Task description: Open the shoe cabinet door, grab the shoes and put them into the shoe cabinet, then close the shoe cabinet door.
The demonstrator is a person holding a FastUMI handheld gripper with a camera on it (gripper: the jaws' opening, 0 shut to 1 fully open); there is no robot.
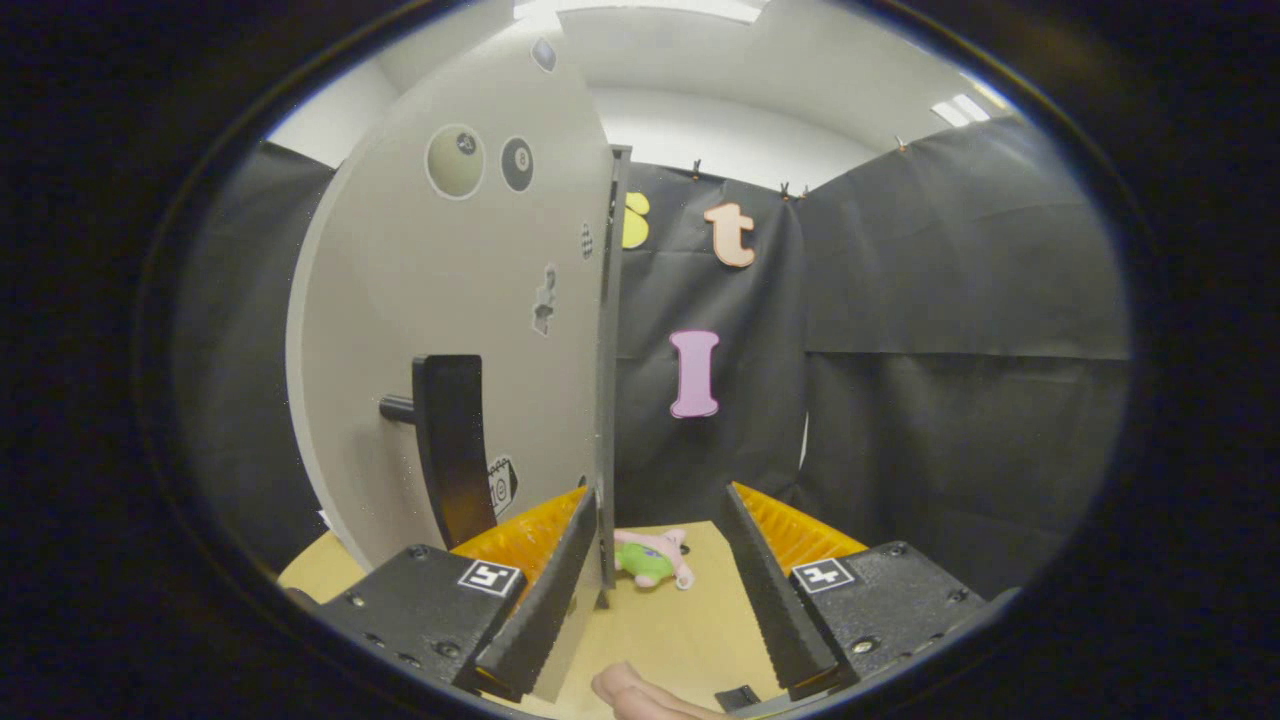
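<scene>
The shoe cabinet door [450,330] stands upright and edge-on to the fingers, its free edge [608,380] running vertically from about 12 o'clock down to the left finger's tip. The long axis of that edge is vertical. The door's face lies to the 10 o'clock side, carrying a dark handle [452,445] on a short post, plus several stickers.

The gripper [655,560] has its fingers apart, nothing clamped. The left finger [545,590] lies against or just beside the door's lower edge; actual contact cannot be confirmed. The right finger [775,590] is well clear of the door, toward 4 o'clock.

Between and just beyond the fingers, at 12 o'clock, a small pink and green soft shoe or toy [652,558] lies on the bench [660,625]; its exact kind is unclear. A fingertip of the person's hand [640,695] shows at 6 o'clock.

Judgement: the door appears swung open; the cabinet interior is hidden behind it.
</scene>
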